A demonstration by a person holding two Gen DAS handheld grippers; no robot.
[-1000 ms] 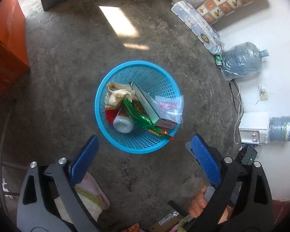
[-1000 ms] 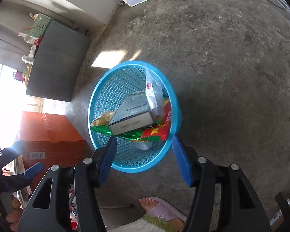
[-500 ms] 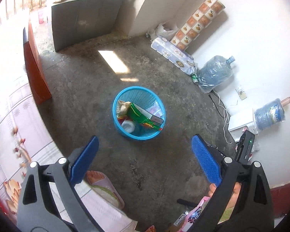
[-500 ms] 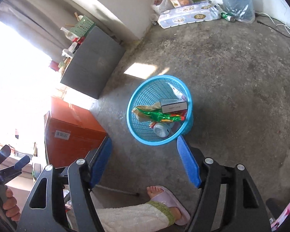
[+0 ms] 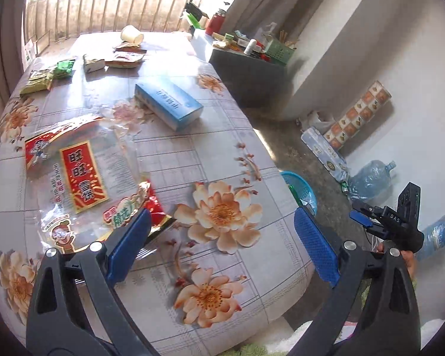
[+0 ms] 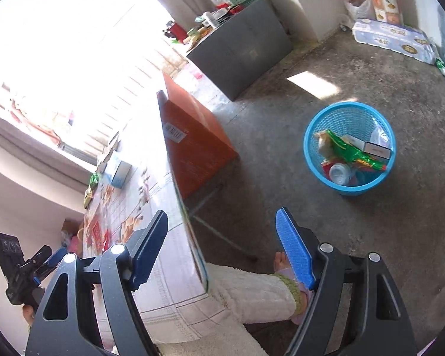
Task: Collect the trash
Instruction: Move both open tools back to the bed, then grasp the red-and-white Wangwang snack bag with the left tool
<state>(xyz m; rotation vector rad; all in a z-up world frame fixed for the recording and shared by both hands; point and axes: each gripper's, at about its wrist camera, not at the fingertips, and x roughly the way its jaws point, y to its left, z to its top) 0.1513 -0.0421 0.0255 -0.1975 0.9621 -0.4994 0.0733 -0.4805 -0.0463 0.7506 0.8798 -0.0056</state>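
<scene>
My left gripper (image 5: 221,219) hangs open over the near end of the flower-patterned table (image 5: 222,148), nothing between its blue pads. Just left of it lies a large clear and red snack wrapper (image 5: 80,175). Farther back are a blue box (image 5: 169,105), green packets (image 5: 65,68), more wrappers (image 5: 124,59) and a tipped paper cup (image 5: 132,34). My right gripper (image 6: 222,216) is beside the table's edge, jaws opening and empty. The blue basket (image 6: 311,136) stands on the floor beyond it, holding a box, a green wrapper and a bottle. The left wrist view shows only the basket's rim (image 5: 299,178) past the table.
A red-brown cabinet (image 6: 198,136) stands at the table's far end, a grey cabinet (image 6: 243,50) behind it. A pack of paper rolls (image 6: 391,38) and a water jug (image 5: 370,181) lie by the wall. A person's leg in white fleece (image 6: 252,290) is below my right gripper.
Both grippers have risen and drawn back from the basket. The left view has swung from the basket to the tabletop. The right jaws stand wider than before.
</scene>
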